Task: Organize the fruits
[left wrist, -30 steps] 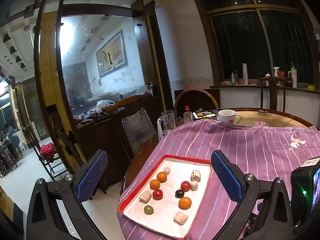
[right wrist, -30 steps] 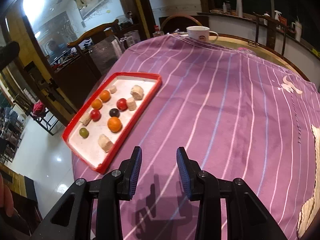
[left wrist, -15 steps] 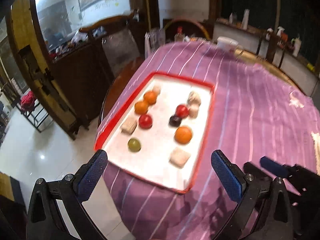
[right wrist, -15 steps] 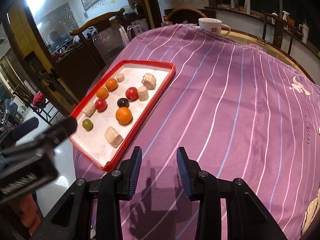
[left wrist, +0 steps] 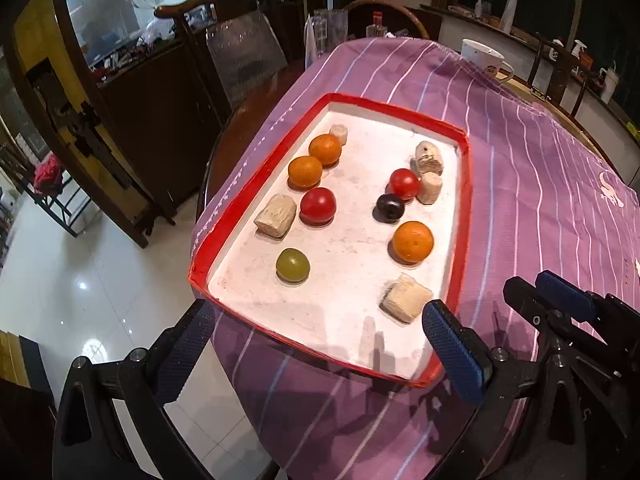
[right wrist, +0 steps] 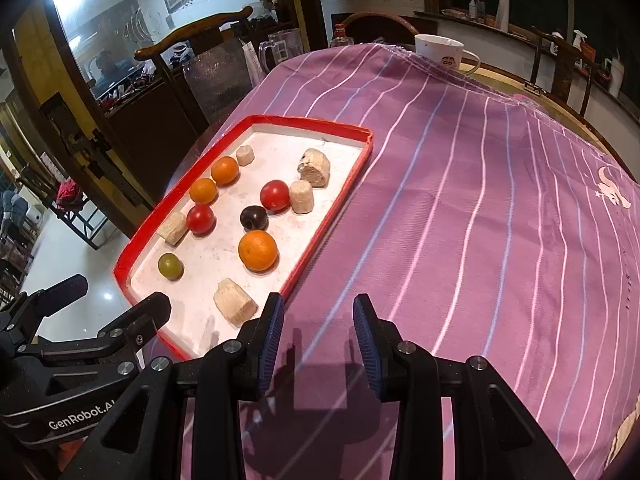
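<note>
A red-rimmed white tray (left wrist: 396,110) lies at the left edge of the purple striped tablecloth. On it lie three oranges (left wrist: 413,241), two red tomatoes (left wrist: 318,205), a dark plum (left wrist: 389,208), a green grape (left wrist: 293,265) and several beige chunks (left wrist: 406,298). My left gripper (left wrist: 320,344) hangs open and empty over the tray's near edge, fingers wide apart. My right gripper (right wrist: 319,338) sits over the cloth just right of the tray (right wrist: 336,208), its fingers a narrow gap apart with nothing between them. The nearest orange (right wrist: 258,250) lies ahead and to its left.
A white mug (right wrist: 438,50) stands at the table's far side, with a glass mug (right wrist: 280,46) and a bottle beyond the far-left edge. A wooden chair (left wrist: 240,40) stands behind the tray. The table drops to a shiny floor (left wrist: 60,280) on the left.
My left gripper has tipped downward and sunk toward the tray, which now fills its view. My right gripper has shifted nearer the tray, and the left gripper has come into its view.
</note>
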The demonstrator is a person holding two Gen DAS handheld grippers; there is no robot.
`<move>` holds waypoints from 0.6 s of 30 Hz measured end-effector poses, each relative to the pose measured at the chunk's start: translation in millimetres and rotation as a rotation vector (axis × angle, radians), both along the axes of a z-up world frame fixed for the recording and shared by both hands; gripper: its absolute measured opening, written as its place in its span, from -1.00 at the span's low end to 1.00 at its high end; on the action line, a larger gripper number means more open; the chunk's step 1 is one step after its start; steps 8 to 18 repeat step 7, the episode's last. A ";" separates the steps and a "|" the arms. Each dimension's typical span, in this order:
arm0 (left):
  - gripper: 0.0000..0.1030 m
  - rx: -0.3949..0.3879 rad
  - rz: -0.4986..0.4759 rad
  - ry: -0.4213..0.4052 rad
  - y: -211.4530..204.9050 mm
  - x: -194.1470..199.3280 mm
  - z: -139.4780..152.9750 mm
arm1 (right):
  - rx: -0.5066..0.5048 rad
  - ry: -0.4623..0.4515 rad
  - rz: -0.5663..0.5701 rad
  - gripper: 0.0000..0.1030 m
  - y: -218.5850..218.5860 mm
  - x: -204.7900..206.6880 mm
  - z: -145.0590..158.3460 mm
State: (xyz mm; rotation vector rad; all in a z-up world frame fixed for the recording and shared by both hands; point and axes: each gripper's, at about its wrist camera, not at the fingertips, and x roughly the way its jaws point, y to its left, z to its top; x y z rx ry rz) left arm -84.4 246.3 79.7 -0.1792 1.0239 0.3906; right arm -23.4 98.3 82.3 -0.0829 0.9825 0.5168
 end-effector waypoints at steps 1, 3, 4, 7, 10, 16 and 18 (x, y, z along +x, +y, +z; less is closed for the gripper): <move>1.00 -0.004 0.000 0.003 2.1 1.3 -1.0 | 0.000 0.003 -0.001 -0.23 1.6 0.7 -0.9; 1.00 -0.003 -0.002 0.011 5.6 4.6 -2.8 | -0.003 0.010 -0.001 -0.23 5.1 2.3 -3.2; 1.00 -0.002 -0.006 0.015 6.3 6.6 -3.4 | -0.004 0.013 -0.004 -0.23 5.9 3.2 -4.2; 1.00 -0.020 -0.031 0.024 6.6 13.9 -3.4 | 0.001 0.027 -0.024 -0.23 3.2 7.0 -8.1; 1.00 -0.020 -0.031 0.024 6.6 13.9 -3.4 | 0.001 0.027 -0.024 -0.23 3.2 7.0 -8.1; 1.00 -0.020 -0.031 0.024 6.6 13.9 -3.4 | 0.001 0.027 -0.024 -0.23 3.2 7.0 -8.1; 1.00 -0.020 -0.031 0.024 6.6 13.9 -3.4 | 0.001 0.027 -0.024 -0.23 3.2 7.0 -8.1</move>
